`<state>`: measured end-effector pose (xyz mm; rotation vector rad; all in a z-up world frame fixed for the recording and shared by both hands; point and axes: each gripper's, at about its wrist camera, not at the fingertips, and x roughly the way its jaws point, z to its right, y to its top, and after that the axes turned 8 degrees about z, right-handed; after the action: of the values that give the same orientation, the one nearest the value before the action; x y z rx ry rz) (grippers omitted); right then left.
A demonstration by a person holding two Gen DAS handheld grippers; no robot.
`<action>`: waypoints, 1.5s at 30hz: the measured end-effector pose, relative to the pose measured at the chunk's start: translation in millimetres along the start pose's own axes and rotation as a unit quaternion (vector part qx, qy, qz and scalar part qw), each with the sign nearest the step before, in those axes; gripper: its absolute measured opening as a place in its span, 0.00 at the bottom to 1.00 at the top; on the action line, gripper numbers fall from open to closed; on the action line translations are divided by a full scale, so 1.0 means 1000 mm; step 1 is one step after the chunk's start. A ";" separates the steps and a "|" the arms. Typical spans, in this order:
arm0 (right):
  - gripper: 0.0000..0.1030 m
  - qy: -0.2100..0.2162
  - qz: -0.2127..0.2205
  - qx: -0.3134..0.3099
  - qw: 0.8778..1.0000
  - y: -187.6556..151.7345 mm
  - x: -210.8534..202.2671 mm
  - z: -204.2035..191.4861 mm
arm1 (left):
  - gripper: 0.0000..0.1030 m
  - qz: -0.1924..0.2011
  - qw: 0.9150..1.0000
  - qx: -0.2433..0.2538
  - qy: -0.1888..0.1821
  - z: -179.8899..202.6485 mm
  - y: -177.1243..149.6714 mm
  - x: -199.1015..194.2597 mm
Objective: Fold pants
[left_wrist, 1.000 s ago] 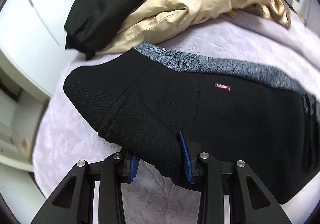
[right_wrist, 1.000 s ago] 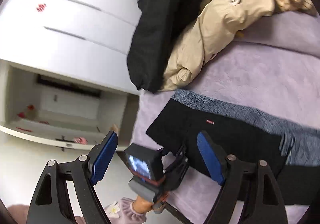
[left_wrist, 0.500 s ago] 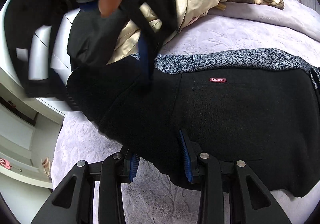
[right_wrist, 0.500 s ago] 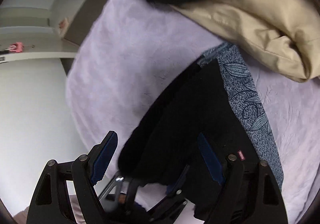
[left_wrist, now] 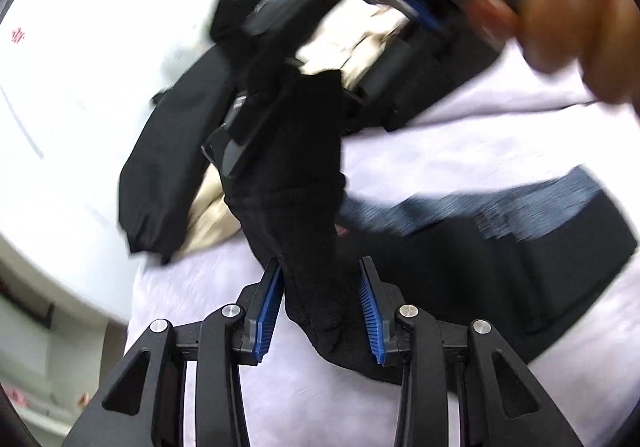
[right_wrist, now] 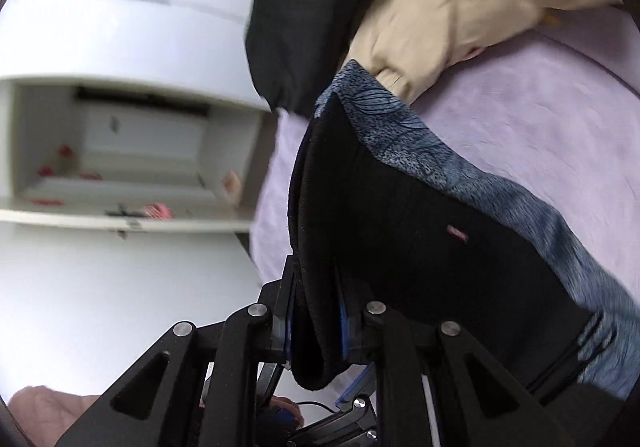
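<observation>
Black pants (right_wrist: 400,231) with a blue-grey patterned waistband (right_wrist: 432,163) lie on a lilac bed cover (right_wrist: 540,119), one end lifted off it. My left gripper (left_wrist: 320,279) is shut on a bunched fold of the black pants (left_wrist: 304,207), which rises in a blurred strip to my right gripper (left_wrist: 296,87), held by a hand (left_wrist: 568,7). In the right wrist view my right gripper (right_wrist: 316,311) has its jaws closing, the blue pads pressed on the folded pants edge. My left gripper (right_wrist: 352,411) shows just below it.
A beige garment (right_wrist: 460,7) and a black garment (right_wrist: 296,19) are heaped at the far end of the bed. A white wardrobe (right_wrist: 120,27) with an open shelf (right_wrist: 132,183) stands left of the bed edge. A pink sleeve (right_wrist: 44,407) shows at bottom left.
My right gripper swung in over the pants' end and closed from wide open onto the edge. My left gripper rose with its fold, and that end of the pants lifted off the bed.
</observation>
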<state>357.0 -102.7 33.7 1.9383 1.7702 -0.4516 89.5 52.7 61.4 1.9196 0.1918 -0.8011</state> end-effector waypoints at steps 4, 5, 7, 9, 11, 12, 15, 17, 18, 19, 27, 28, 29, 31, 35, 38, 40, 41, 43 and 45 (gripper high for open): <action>0.17 0.037 0.099 0.034 0.994 -0.043 -0.096 0.040 | 0.37 0.022 0.997 0.028 -0.065 0.052 0.034 -0.024; 0.17 0.038 0.120 0.041 0.991 -0.055 -0.115 0.049 | 0.37 0.021 0.996 0.032 -0.083 0.064 0.040 -0.027; 0.17 0.042 0.162 0.069 0.984 -0.085 -0.155 0.080 | 0.37 0.014 0.992 0.041 -0.121 0.095 0.048 -0.029; 0.17 0.048 0.196 0.108 0.974 -0.114 -0.183 0.115 | 0.37 0.002 0.987 0.056 -0.153 0.125 0.055 -0.026; 0.17 0.048 0.222 0.146 0.963 -0.144 -0.207 0.154 | 0.37 -0.016 0.980 0.072 -0.184 0.164 0.056 -0.023; 0.17 0.045 0.233 0.163 0.958 -0.159 -0.216 0.174 | 0.37 -0.025 0.978 0.078 -0.193 0.179 0.053 -0.020; 0.17 0.031 0.243 0.206 0.947 -0.196 -0.232 0.227 | 0.37 -0.056 0.970 0.104 -0.214 0.226 0.034 -0.001; 0.17 0.013 0.237 0.230 0.944 -0.214 -0.226 0.260 | 0.37 -0.082 0.965 0.123 -0.216 0.255 0.021 0.013; 0.17 -0.002 0.228 0.240 0.944 -0.219 -0.225 0.275 | 0.37 -0.099 0.963 0.127 -0.216 0.264 0.014 0.021; 0.17 -0.018 0.218 0.249 0.944 -0.224 -0.221 0.287 | 0.37 -0.116 0.961 0.130 -0.215 0.271 0.007 0.028; 0.17 -0.040 0.207 0.249 0.945 -0.236 -0.213 0.307 | 0.67 -0.139 0.957 0.100 -0.234 0.251 0.009 0.020; 0.17 -0.048 0.206 0.246 0.946 -0.236 -0.213 0.304 | 0.67 -0.141 0.957 0.094 -0.236 0.243 0.011 0.015; 0.17 -0.057 0.205 0.244 0.946 -0.235 -0.214 0.299 | 0.67 -0.143 0.957 0.092 -0.233 0.238 0.010 0.011; 0.17 -0.077 0.204 0.237 0.947 -0.231 -0.214 0.289 | 0.67 -0.146 0.962 0.080 -0.215 0.221 0.010 0.004; 0.17 -0.117 0.199 0.216 0.949 -0.229 -0.213 0.267 | 0.67 -0.145 0.974 0.029 -0.174 0.175 0.018 0.004; 0.19 -0.147 0.199 0.223 0.943 -0.234 -0.215 0.264 | 0.67 -0.155 0.981 -0.019 -0.118 0.140 0.022 0.021; 0.20 -0.170 0.198 0.222 0.939 -0.232 -0.217 0.260 | 0.67 -0.173 0.979 -0.057 -0.089 0.120 0.021 0.039; 0.24 -0.191 0.199 0.216 0.937 -0.228 -0.219 0.253 | 0.67 -0.182 0.977 -0.081 -0.074 0.109 0.021 0.048; 0.26 -0.249 0.198 0.190 0.929 -0.222 -0.225 0.237 | 0.67 -0.190 0.974 -0.114 -0.057 0.094 0.021 0.061; 0.28 -0.284 0.210 0.157 0.922 -0.220 -0.232 0.219 | 0.67 -0.189 0.973 -0.128 -0.041 0.085 0.025 0.072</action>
<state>128.8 -404.6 -50.9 2.0395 0.9278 -1.0614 118.4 -46.7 12.9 1.6239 0.5954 -1.0497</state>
